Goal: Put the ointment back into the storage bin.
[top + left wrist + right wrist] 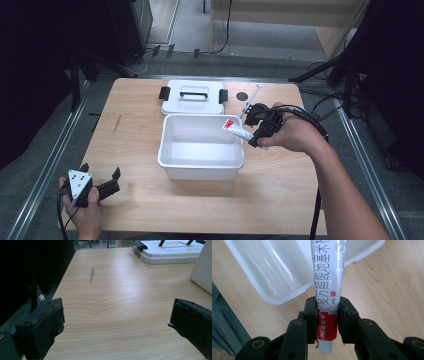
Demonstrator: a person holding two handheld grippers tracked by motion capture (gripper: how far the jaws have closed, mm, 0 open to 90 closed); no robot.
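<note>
Overhead, the right gripper [260,131] hung at the right rim of the open white bin [200,169], its jaws clamped on a white and red ointment tube [237,130] that slanted in over the bin's edge. From the right gripper view, the tube [329,287] ran straight up between the two black jaws, which pressed it on both sides just where the red band met the white; its white cap end poked out below them, and the bin [274,272] lay beyond on the wooden table [384,290]. Behind the bin rested its white lid [193,97] with a black handle and black side latches. Near the table's front left corner, the left gripper [100,181] sat low in the person's hand, jaws spread wide apart with nothing between them but bare tabletop [117,305].
</note>
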